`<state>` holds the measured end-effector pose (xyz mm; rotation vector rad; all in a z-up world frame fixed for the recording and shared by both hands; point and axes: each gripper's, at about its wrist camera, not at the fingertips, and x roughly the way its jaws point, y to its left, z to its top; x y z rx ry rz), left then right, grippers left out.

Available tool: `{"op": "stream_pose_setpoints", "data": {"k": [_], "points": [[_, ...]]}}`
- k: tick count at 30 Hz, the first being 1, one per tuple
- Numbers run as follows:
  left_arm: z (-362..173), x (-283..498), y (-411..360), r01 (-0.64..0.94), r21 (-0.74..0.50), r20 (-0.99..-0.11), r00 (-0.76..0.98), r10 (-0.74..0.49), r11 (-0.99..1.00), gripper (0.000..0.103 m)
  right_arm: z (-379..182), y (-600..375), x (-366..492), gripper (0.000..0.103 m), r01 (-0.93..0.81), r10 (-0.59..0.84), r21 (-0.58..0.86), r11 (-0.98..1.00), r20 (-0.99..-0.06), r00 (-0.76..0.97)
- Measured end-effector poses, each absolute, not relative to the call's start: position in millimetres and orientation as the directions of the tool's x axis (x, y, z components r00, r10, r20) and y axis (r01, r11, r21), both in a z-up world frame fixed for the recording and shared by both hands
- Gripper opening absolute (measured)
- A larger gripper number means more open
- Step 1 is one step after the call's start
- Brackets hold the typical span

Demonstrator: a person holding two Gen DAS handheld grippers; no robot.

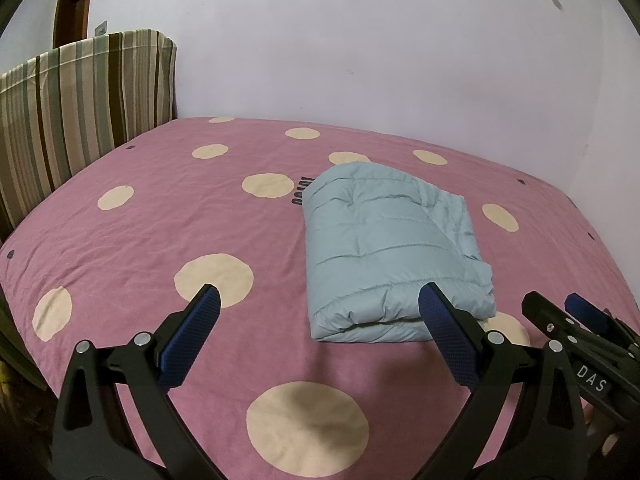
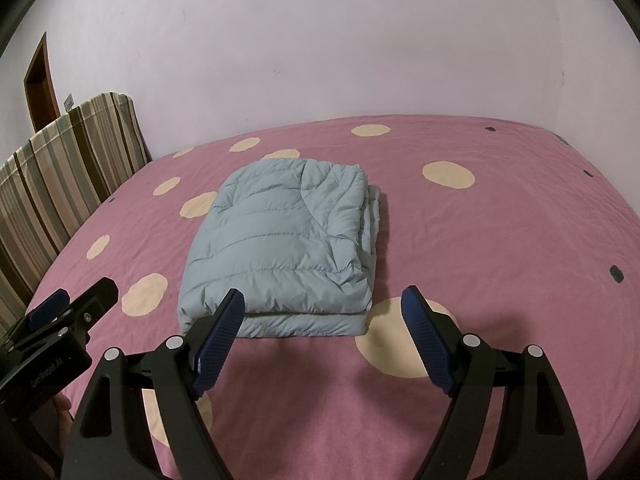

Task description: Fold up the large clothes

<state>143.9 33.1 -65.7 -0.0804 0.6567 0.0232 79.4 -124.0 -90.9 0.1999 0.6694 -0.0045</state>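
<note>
We see a folded pale-blue puffer jacket [image 1: 390, 252] lying flat on the bed [image 1: 160, 216], on a pink sheet with cream dots. It sits roughly mid-bed, closer to the near edge than to the wall-side edge, and nothing is touching it. Layers stack at its near end and along its right side, where the edges show in the right wrist view. The top face is quilted, with a slightly puffy fold on the far side.

Left gripper [image 1: 320, 308]: fingers spread wide, holding nothing, hovering over the near edge of the bed. Its right blue pad [image 1: 444, 328] overlaps the jacket's near right corner in the picture, but we can't tell whether it touches. Its left pad [image 1: 192, 332] is over bare sheet by a cream dot.

Right gripper [image 2: 324, 308]: also spread wide and empty, above the near edge, just short of the jacket [image 2: 284, 240]. Its left pad [image 2: 218, 340] sits in front of the jacket's near edge; contact is unclear. Its right pad [image 2: 428, 340] is over a cream dot on the sheet [image 2: 500, 240].

Each gripper shows at the side of the other's view, side by side, near each other.

A striped headboard cushion [image 1: 80, 112] stands along the bed's left edge against the wall [image 1: 360, 40]. A brown door frame [image 1: 72, 8] is behind it in the left corner.
</note>
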Motion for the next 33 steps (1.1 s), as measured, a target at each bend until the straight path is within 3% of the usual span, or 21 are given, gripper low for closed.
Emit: {"op": "stream_pose_setpoints", "data": {"k": [33], "points": [[-70.4,142.6,31.0,-0.045,-0.060,-0.605,0.796,-0.001,0.997,0.099,-91.3,-121.8,79.4,0.079,0.065,0.061,0.180,0.982,-0.617,0.785]]}}
